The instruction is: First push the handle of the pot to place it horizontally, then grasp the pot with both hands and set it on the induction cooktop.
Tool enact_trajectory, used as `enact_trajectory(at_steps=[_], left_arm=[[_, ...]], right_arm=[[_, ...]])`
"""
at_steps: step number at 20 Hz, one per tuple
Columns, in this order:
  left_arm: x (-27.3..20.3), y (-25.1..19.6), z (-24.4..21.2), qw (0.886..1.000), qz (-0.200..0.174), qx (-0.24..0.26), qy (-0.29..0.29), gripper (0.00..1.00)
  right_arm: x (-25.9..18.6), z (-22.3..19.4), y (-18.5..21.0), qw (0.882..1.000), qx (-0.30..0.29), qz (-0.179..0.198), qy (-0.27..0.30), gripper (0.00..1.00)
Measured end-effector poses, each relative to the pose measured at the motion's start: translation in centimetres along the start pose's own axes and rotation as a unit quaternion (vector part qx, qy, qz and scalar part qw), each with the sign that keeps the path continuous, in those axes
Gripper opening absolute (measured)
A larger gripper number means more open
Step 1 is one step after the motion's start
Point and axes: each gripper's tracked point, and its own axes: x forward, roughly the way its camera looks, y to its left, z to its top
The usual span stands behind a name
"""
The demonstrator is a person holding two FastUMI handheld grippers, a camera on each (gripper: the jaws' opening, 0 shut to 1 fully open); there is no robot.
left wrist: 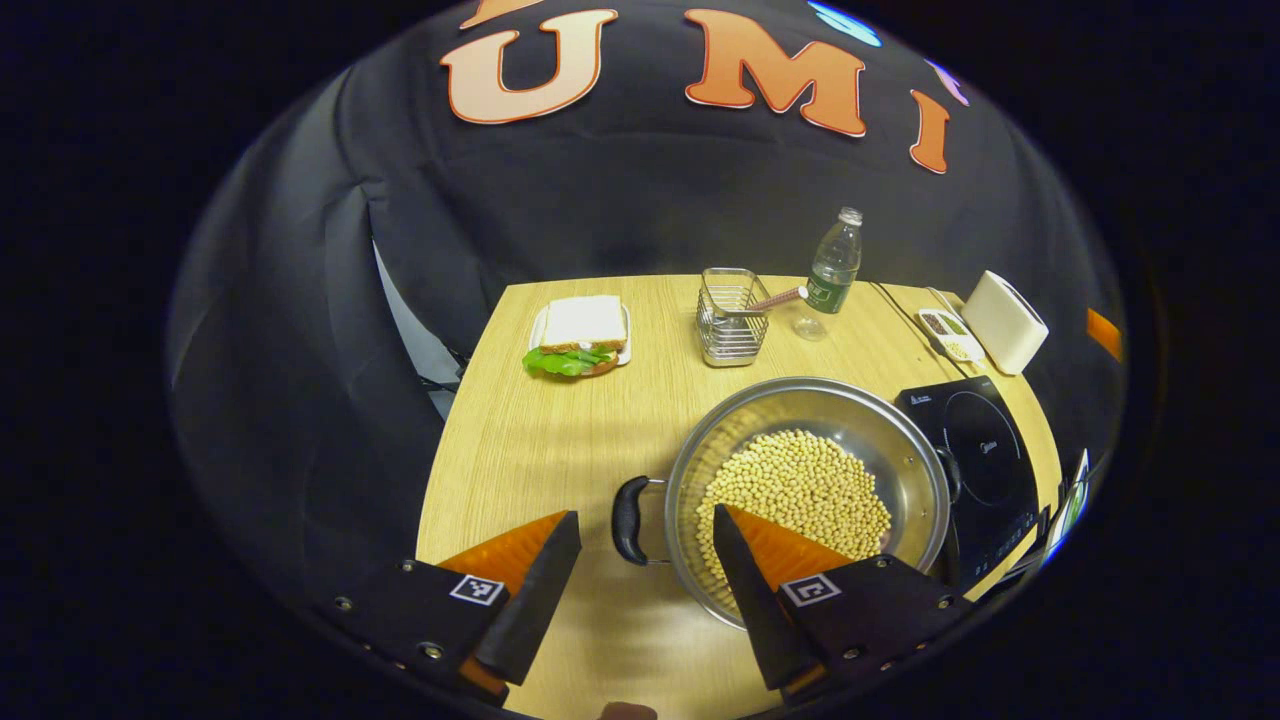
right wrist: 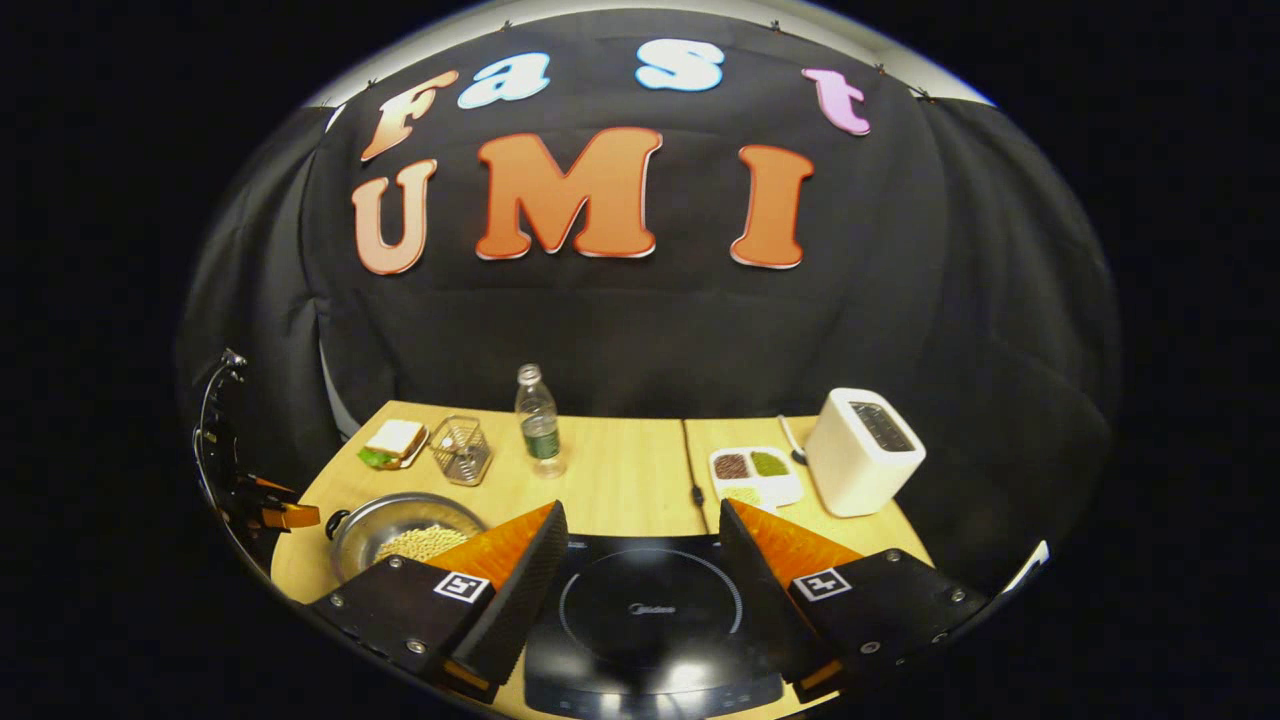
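The pot (left wrist: 808, 490), full of beans, sits on the worktop (left wrist: 530, 440) near its front edge, just beside the cooktop (left wrist: 975, 465), one handle (left wrist: 630, 520) pointing left. The left gripper (left wrist: 645, 560) hangs above that handle, fingers wide apart and empty. The right gripper (right wrist: 640, 560), also wide open, hovers over the cooktop.

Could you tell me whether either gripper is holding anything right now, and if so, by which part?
Nothing is held. The left gripper hangs open above the pot; the right gripper is open over the induction cooktop.

Left gripper view above the pot (left wrist: 810, 480), right gripper view over the cooktop (right wrist: 650, 620), both facing the wall, sharing the table (right wrist: 620, 480)
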Motion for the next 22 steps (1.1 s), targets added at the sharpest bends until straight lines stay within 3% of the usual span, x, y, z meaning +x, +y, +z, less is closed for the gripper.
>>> enact_trajectory(at_steps=[8,15,22], left_arm=[[2.4,0.6,0.3,1.000,-0.019,0.002,0.002,0.85],[4.1,0.4,0.3,1.000,-0.023,0.010,0.005,0.85],[6.0,0.1,-1.0,0.999,-0.033,-0.006,0.028,0.85]], right_arm=[[4.6,-8.6,9.3,0.989,-0.018,0.067,0.130,0.94],[6.6,-13.6,12.2,0.976,-0.033,0.071,0.205,0.94],[8.6,-16.5,13.1,0.966,-0.032,0.057,0.250,0.87]])
